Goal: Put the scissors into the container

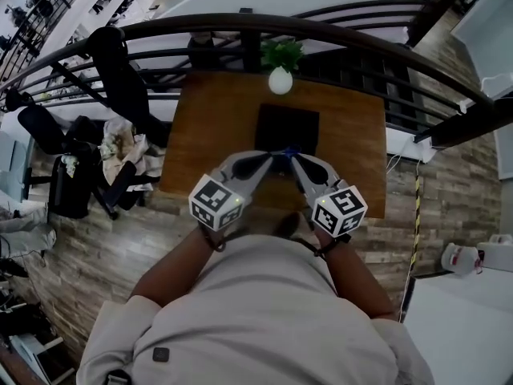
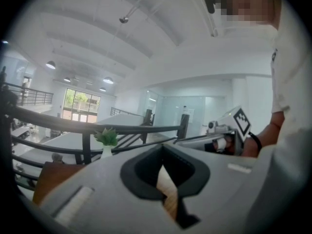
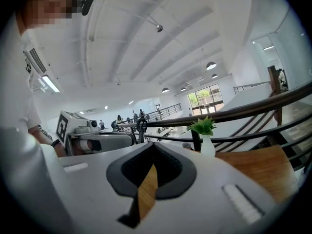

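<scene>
A black rectangular container (image 1: 266,120) lies on the wooden table (image 1: 216,119). Both grippers hover over the table's near side, their tips close together at the container's near edge. My left gripper (image 1: 269,158) (image 2: 162,147) has its jaws meeting at the tips and holds nothing. My right gripper (image 1: 293,160) (image 3: 153,145) is likewise shut and empty. A small blue bit (image 1: 290,151) shows between the tips. I cannot tell whether it is the scissors, and no scissors show in either gripper view.
A green plant in a white vase (image 1: 280,76) (image 2: 107,141) (image 3: 205,134) stands at the table's far edge. A curved black railing (image 1: 240,24) runs behind the table. Black chairs (image 1: 116,70) stand on the wooden floor to the left.
</scene>
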Action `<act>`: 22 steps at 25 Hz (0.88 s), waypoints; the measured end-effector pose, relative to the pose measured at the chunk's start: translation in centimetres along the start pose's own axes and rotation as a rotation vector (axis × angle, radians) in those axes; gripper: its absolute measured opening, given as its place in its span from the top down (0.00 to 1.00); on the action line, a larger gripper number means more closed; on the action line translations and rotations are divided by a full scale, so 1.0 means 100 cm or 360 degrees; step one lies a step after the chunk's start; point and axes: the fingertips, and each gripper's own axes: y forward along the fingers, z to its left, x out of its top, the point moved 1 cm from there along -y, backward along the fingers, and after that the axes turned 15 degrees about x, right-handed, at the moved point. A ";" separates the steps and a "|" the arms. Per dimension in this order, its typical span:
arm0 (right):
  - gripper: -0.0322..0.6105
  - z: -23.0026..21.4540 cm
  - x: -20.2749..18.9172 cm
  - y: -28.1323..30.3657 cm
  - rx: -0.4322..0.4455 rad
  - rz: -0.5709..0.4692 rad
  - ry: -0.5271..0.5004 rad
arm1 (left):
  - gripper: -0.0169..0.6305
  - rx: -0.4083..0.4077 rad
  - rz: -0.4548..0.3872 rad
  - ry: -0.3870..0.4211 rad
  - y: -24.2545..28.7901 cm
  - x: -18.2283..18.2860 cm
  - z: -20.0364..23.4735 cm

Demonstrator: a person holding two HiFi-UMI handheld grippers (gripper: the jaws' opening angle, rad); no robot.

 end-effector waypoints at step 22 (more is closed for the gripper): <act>0.94 0.123 -0.035 -0.007 -0.0147 -0.0019 -0.0080 | 0.97 -0.0193 -0.0050 -0.0017 -0.109 -0.016 -0.027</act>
